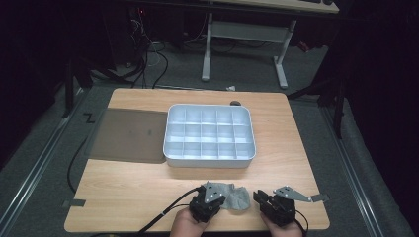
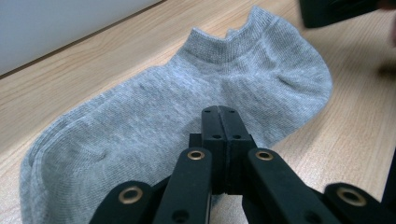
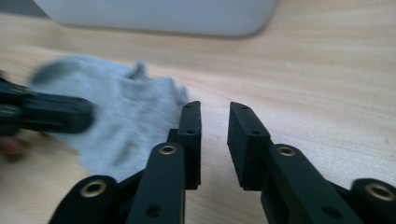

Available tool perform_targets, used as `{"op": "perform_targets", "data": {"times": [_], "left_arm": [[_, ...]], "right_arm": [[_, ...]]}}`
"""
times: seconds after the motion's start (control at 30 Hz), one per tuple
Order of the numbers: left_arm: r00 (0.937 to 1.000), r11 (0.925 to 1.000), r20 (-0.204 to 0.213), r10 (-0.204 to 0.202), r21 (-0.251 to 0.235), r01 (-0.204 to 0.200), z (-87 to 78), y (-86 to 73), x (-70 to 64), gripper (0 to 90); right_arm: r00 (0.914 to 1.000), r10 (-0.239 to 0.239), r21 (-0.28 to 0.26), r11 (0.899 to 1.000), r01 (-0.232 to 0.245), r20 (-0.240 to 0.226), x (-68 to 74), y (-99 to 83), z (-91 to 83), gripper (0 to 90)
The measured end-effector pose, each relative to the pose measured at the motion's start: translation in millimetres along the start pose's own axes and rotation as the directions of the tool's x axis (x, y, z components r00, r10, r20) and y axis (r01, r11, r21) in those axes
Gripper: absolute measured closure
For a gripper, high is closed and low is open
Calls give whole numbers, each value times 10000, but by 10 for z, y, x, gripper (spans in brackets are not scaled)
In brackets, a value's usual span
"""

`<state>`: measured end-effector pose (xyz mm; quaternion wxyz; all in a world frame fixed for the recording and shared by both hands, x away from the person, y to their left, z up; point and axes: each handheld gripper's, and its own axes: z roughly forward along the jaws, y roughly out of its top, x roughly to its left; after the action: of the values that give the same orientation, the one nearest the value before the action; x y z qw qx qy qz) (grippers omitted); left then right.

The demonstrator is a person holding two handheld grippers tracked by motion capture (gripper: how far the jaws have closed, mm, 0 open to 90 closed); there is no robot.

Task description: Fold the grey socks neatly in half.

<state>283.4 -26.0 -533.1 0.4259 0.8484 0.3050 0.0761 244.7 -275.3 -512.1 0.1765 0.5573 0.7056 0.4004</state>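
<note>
A grey ankle sock lies flat on the wooden table near the front edge, between the two grippers. In the left gripper view the sock stretches from lower left to upper right, cuff farthest away. My left gripper hangs over the sock's near edge with its jaws pressed together; no fabric shows between them. In the high view the left gripper is at the sock's left end. My right gripper stands open with a narrow gap, just right of the sock and over bare wood.
A white tray with several compartments stands mid-table behind the sock. A dark grey mat lies to its left. A small dark object sits at the table's far edge. Bare wood lies right of the right gripper.
</note>
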Motion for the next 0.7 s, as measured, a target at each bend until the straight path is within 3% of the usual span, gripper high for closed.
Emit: {"op": "perform_targets", "data": {"times": [0.13,0.27,0.33,0.37,0.43,0.47,0.7], "left_arm": [[10000,10000,-15,25,14,-24,-1,0,-3,900],[10000,10000,-51,60,27,-60,-6,-3,-10,900],[10000,10000,-35,61,28,-61,-5,-3,-9,900],[10000,10000,-33,67,27,-67,-3,-3,-9,900],[9999,9999,-61,116,27,-116,-3,-4,-14,900],[9999,9999,-68,141,29,-141,-4,-4,-15,900],[9997,9998,-123,219,13,-219,3,-3,-24,900]], "right_arm": [[9981,-522,-268,9983,513,-332,187,40,-42,658],[9992,-379,799,9960,389,-142,203,-55,182,620],[9990,-438,804,9958,435,13,204,-94,213,639],[9990,-439,868,9953,428,103,213,-90,211,693],[9986,-508,943,9942,519,-143,237,-95,220,821],[9981,-589,902,9941,601,-161,244,-99,224,838],[9941,-969,507,9938,994,-493,365,57,64,843]]}}
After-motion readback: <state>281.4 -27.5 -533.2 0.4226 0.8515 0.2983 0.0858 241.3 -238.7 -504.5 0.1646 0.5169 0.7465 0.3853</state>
